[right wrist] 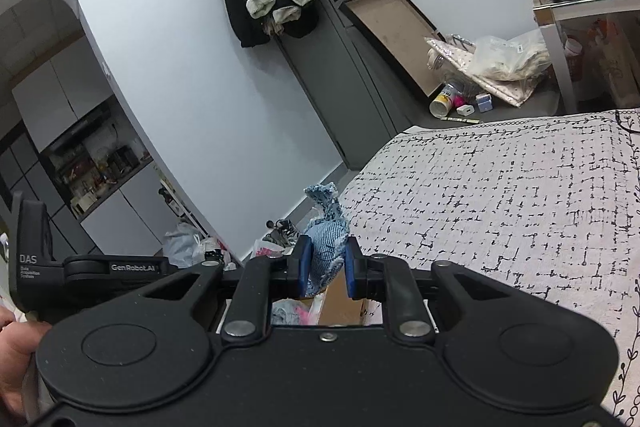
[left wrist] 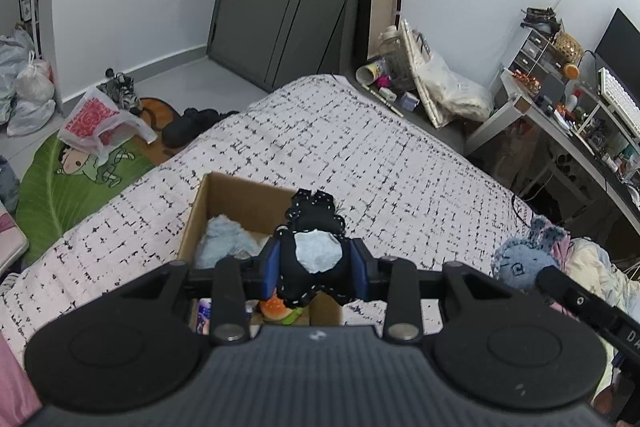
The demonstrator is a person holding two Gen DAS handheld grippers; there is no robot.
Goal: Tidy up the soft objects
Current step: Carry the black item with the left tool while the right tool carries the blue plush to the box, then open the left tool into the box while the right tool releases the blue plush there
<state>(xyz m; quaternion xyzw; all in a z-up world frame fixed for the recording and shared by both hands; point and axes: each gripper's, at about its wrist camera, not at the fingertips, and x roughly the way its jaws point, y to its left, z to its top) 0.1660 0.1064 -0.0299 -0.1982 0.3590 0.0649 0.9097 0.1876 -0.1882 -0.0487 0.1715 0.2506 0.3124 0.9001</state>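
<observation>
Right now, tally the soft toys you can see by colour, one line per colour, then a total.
Black: 1, the black plush clamped in the left gripper above the cardboard box.
Light blue: 1, the fluffy toy in the box.
Blue-grey: 1, the blue plush clamped in the right gripper.
Orange and green: 1, the burger toy in the box.
Total: 4

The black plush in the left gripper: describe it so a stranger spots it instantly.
On the checked bed sits an open cardboard box. Above it, the left gripper pinches the black plush; unlike the pale blue plush inside, it's dark with white stitching and a white patch.
</observation>
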